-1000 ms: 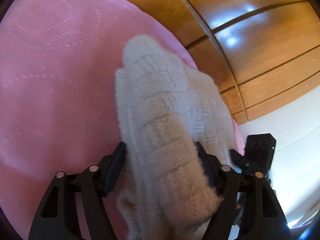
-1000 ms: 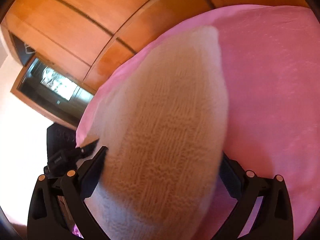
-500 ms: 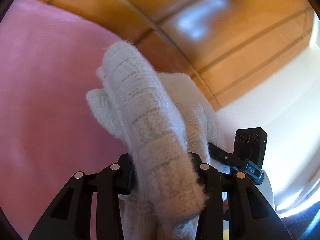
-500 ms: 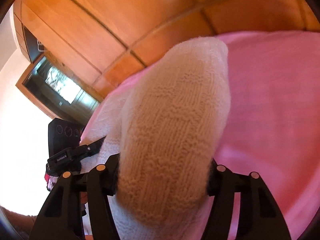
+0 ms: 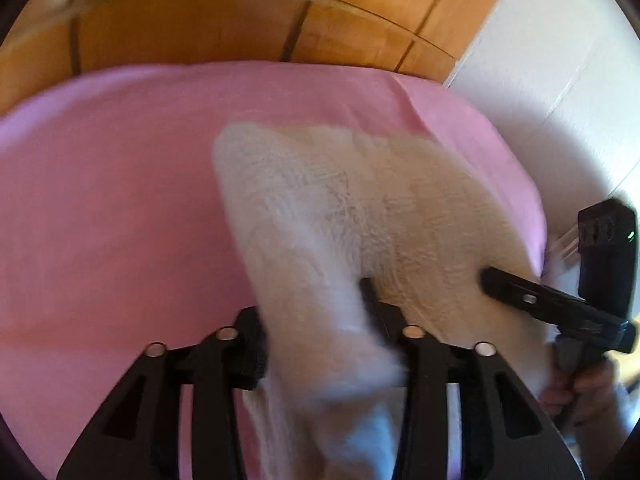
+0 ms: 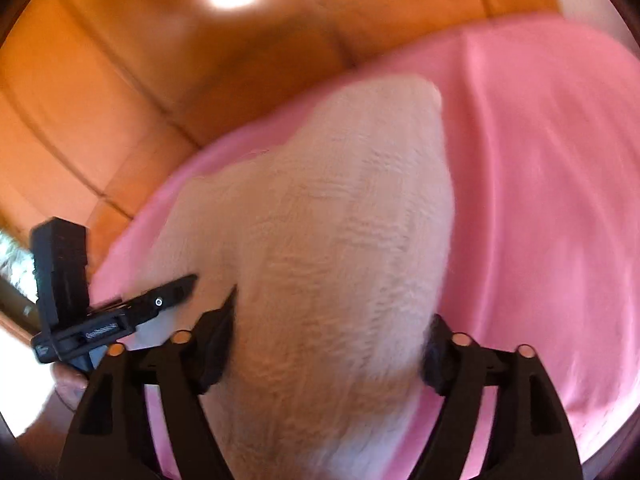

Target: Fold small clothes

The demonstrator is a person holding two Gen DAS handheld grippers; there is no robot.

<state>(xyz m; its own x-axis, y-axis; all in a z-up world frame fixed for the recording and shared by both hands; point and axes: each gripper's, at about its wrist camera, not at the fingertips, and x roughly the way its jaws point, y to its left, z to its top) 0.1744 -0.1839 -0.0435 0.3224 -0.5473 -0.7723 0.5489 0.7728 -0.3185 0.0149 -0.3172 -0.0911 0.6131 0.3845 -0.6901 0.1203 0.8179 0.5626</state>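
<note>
Cream knitted garment point(image 5: 360, 216) hangs bunched over the pink bed point(image 5: 120, 200), near its edge by the wooden floor point(image 5: 200, 28). My left tool point(image 5: 316, 344) and right tool point(image 6: 324, 344) each clamp a fold, jaws having just widened slightly.

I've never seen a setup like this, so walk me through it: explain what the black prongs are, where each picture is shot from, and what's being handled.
No robot here: a person holds a two-finger grasping tool in each hand, with a camera looking along its fingers. One picture is from the left tool, the other from the right tool. Each also shows the other tool beside it. A cream knitted garment lies bunched on a pink cloth before wood panels. Folds of the knit sit between both tools' fingers; both jaws have just been opening.
</note>
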